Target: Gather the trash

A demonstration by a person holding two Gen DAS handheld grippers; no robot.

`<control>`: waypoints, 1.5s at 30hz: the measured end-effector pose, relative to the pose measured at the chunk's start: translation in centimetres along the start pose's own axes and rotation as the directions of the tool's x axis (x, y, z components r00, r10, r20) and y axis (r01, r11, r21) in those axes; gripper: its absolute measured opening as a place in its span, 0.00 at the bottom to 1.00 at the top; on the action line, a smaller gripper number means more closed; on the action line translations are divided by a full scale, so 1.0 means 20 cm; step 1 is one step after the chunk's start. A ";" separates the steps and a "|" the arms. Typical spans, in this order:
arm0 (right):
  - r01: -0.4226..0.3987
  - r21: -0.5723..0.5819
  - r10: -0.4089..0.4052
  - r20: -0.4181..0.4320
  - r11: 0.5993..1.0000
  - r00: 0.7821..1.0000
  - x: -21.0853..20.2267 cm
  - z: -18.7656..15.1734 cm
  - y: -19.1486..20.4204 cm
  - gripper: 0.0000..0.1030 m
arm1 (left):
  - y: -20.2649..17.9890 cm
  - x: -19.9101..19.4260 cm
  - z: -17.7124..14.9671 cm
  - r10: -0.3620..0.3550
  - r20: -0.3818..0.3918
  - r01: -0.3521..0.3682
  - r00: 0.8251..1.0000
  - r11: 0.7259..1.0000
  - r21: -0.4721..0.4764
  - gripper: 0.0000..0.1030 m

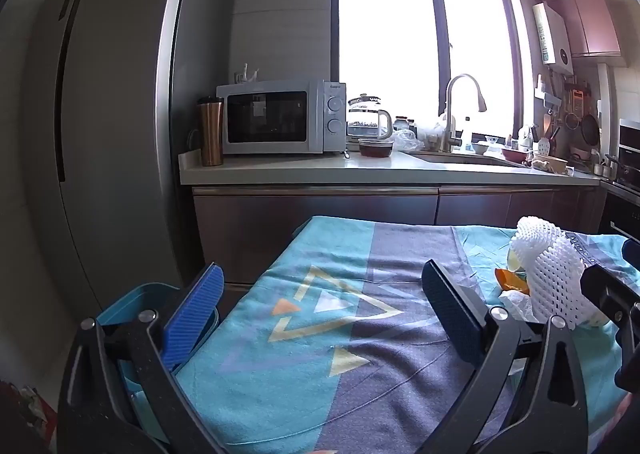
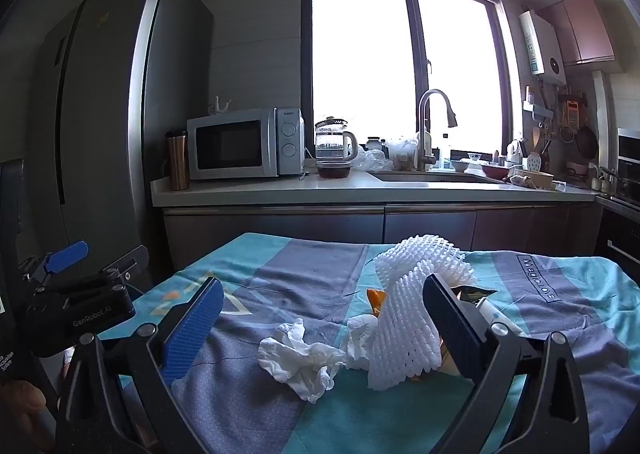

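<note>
A pile of trash lies on the blue and grey tablecloth [image 2: 304, 286]: a white foam fruit net [image 2: 416, 294], a crumpled white tissue [image 2: 300, 358], a piece of orange peel [image 2: 376, 300] and a wrapper behind the net. My right gripper [image 2: 324, 330] is open, its fingers on either side of the tissue and net, just above the cloth. My left gripper [image 1: 320, 314] is open and empty over the left part of the cloth [image 1: 280, 354]. In the left wrist view the net [image 1: 548, 274] and peel [image 1: 510, 280] lie to the right.
A blue bin [image 1: 132, 302] stands off the table's left edge, under my left finger. Behind the table are a kitchen counter [image 2: 360, 189] with microwave [image 2: 244, 143], kettle, sink and tap, and a tall fridge [image 1: 100, 113] at left.
</note>
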State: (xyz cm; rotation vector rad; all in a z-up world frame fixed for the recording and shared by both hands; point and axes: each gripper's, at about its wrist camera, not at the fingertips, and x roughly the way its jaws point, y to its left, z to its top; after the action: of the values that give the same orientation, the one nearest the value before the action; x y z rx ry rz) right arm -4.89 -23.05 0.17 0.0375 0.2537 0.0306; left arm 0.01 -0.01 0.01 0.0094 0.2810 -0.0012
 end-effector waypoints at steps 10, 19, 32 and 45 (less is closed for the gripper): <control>-0.008 0.007 0.008 -0.002 1.000 1.000 -0.01 0.01 -0.03 0.94 | 0.00 0.00 0.00 -0.002 0.005 0.002 1.000 1.000 -0.001 0.95; -0.012 0.006 0.012 -0.003 1.000 1.000 -0.01 0.01 -0.04 0.94 | 0.00 -0.02 0.03 0.003 0.013 -0.003 1.000 1.000 0.000 0.95; -0.016 0.003 0.016 -0.004 1.000 1.000 0.01 0.02 -0.03 0.94 | -0.01 0.00 0.01 -0.002 0.013 0.002 1.000 1.000 -0.012 0.95; -0.022 0.006 0.022 -0.002 1.000 1.000 0.02 0.02 -0.03 0.94 | -0.01 0.00 0.02 -0.001 0.016 0.001 1.000 1.000 -0.015 0.95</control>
State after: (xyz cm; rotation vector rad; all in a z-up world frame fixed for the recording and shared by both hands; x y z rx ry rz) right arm -4.34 -23.75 0.46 0.0458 0.2556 0.0514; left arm 0.01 -0.13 0.33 -0.0056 0.2654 0.0001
